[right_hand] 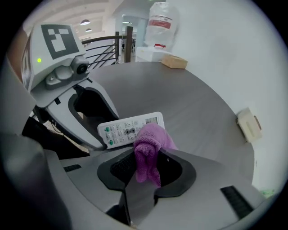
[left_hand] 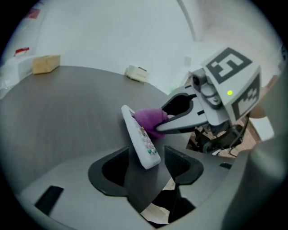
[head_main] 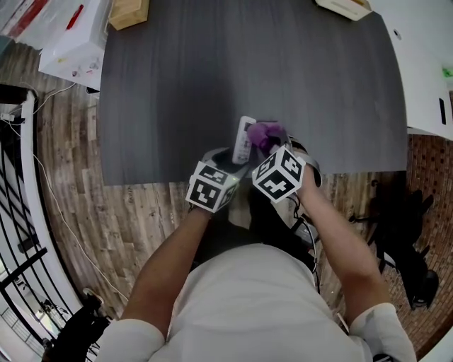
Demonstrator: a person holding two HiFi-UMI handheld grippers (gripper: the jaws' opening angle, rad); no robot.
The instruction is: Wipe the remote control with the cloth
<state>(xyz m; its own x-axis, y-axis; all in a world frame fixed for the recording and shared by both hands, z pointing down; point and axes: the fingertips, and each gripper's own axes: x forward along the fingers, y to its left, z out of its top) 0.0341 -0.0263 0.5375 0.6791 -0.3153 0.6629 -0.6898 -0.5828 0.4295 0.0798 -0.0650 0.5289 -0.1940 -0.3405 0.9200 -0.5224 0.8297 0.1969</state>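
Closest to the head camera, a white short-sleeved shirt [head_main: 241,311] and two bare forearms are seen above brown wooden floor planks [head_main: 71,191]. Each forearm ends in a gripper with a black-and-white marker cube.

Just beyond them, at the near edge of the dark grey wood-grain table [head_main: 177,85], the left gripper [left_hand: 146,152] is seen with its jaws spread wide. The near end of the long white plastic remote control [left_hand: 140,139] is placed between these jaws. A strip of table is visible between the remote control and one pad, so no clamping on it is shown. The remote control is tilted, and its buttons are turned toward the right gripper [right_hand: 147,157].

That gripper is clenched on the bunched purple cloth [right_hand: 150,143]. One fold hangs down between the jaws, and the rest is pressed against the far part of the remote control, on its button side.

At the far edge of the table, a tan wooden block [head_main: 129,13] is seen on the left and a small cream-coloured box [head_main: 345,7] on the right.
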